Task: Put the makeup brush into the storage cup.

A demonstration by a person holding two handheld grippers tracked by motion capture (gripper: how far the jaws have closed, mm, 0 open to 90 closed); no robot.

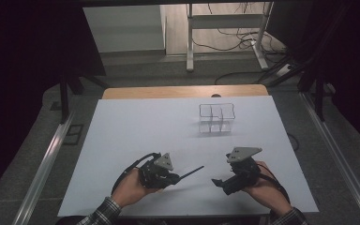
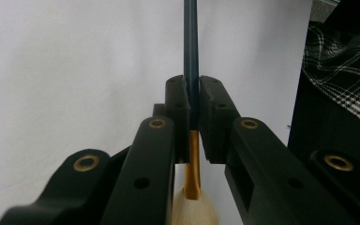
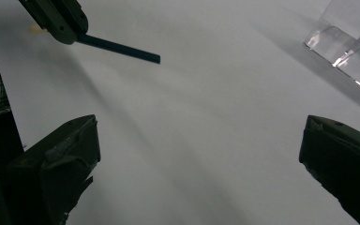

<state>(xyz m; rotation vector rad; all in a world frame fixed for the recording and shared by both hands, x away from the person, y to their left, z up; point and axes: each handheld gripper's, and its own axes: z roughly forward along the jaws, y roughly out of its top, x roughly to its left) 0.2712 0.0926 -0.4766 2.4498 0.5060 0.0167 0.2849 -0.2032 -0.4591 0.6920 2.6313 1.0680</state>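
The high view looks down on the white table (image 1: 136,140); both gripper views skim it closely, sharing the brush (image 3: 117,48).

White table (image 1: 136,136). Left gripper (image 1: 174,177) near the front edge, left of centre, clamps a dark brush (image 1: 191,173) whose handle angles toward mid-table. Right gripper (image 1: 217,181) near the front edge, right of centre, jaw state unclear. Clear organizer (image 1: 216,117) toward the back edge, right of centre.
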